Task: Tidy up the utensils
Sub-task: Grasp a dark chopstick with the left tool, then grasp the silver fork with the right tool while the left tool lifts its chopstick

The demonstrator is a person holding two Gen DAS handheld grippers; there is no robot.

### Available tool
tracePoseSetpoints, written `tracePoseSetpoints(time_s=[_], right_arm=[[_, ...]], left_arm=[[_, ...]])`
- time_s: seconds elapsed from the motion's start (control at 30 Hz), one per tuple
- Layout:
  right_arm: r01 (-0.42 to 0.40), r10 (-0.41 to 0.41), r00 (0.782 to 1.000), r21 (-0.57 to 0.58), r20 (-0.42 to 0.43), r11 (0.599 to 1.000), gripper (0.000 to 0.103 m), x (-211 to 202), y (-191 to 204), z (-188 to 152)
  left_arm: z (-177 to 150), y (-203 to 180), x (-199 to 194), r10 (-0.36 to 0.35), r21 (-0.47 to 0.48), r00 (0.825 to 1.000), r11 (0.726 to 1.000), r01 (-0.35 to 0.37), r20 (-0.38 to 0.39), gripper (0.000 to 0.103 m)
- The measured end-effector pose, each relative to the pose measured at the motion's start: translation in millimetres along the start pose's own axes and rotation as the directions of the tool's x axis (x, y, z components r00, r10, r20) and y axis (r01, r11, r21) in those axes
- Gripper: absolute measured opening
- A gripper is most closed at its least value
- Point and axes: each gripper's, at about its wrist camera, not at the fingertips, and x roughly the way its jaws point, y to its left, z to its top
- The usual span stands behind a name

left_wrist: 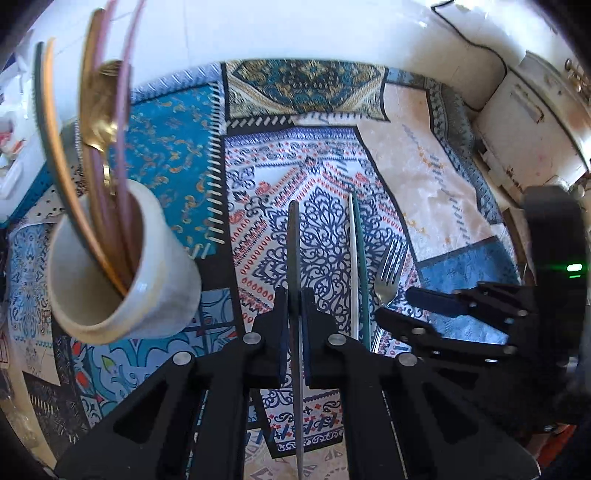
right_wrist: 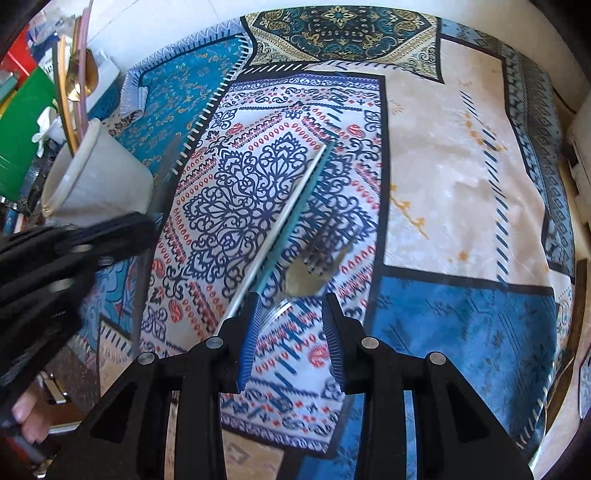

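The thin grey metal utensil handle point(left_wrist: 294, 251) is clamped edge-on between the closed blue-padded fingers of the left tool point(left_wrist: 294, 295), lifted clear of the patterned patchwork cloth point(left_wrist: 332, 229) that covers the surface; which kind of utensil it is cannot be told, since only the narrow shaft shows. Just to its right on the cloth lie a white chopstick-like rod point(left_wrist: 353, 266) and a teal rod point(left_wrist: 363, 266) side by side, touching along their length, and beside those a silver metal fork point(left_wrist: 388, 273) with its tines pointing away from the camera.

In the right wrist view, the right tool point(right_wrist: 291, 299) hangs low over the fork point(right_wrist: 314, 273), its jaws narrowly parted with nothing pinched between them; the fork's neck lies just ahead of the gap, and the left ribbed blue pad point(right_wrist: 251, 332) sits close against the near end of the white and teal rods point(right_wrist: 295, 218). The fork is blurred here.

To the left stands a cream ceramic cup point(left_wrist: 122, 273) on the cloth, holding several long utensils: gold-coloured handles point(left_wrist: 59, 147), mauve handles point(left_wrist: 125, 110) and a gold spoon point(left_wrist: 99, 110), all leaning out over its rim. Beyond the cloth a white wall point(left_wrist: 295, 29) rises, with a black cable point(left_wrist: 476, 44) running along it at the upper right
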Motion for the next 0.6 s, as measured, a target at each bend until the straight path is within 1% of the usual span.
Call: tracePoseSetpoints(time_s=[0.1,0.17,0.23,0.4,0.47,0.57,0.6], right_arm=[[0.024,-0.024,1.0,-0.014,0.005,1.0,0.031,5,7,0],[0.053,-0.052,0.999,-0.046,0.017,0.998,0.031,6,14,-3],[0.076,-0.075,0.997,-0.079,0.02,0.994,0.031,7,18,-6],[0.087,-0.087,0.996,-0.1,0.007,0.991,0.029,2,7,-15],[0.096,-0.096,0.995,-0.094,-0.001,0.991,0.027,0,-3,-19],[0.115,-0.116,0.993,-0.086,-0.006,0.99,0.021,-5,-19,-24],[0.107,-0.108,0.994,-0.079,-0.007,0.991,0.016,-7,-27,-26]], left_arm=[[7,-1,-10,-0.016,-0.023,0.999,1.0,0.017,0.045,0.005],[8,0,-18,-0.032,-0.03,0.997,0.999,0.034,0.068,0.005],[9,-1,-25,-0.033,-0.024,0.995,0.999,0.035,0.09,0.005],[10,-1,-43,-0.055,-0.023,0.99,0.998,0.058,0.131,0.005],[10,-1,-48,-0.062,-0.029,0.988,0.997,0.066,0.143,0.005],[9,0,-55,-0.064,-0.03,0.985,0.997,0.069,0.16,0.005],[9,0,-57,-0.066,-0.032,0.984,0.997,0.072,0.164,0.005]])
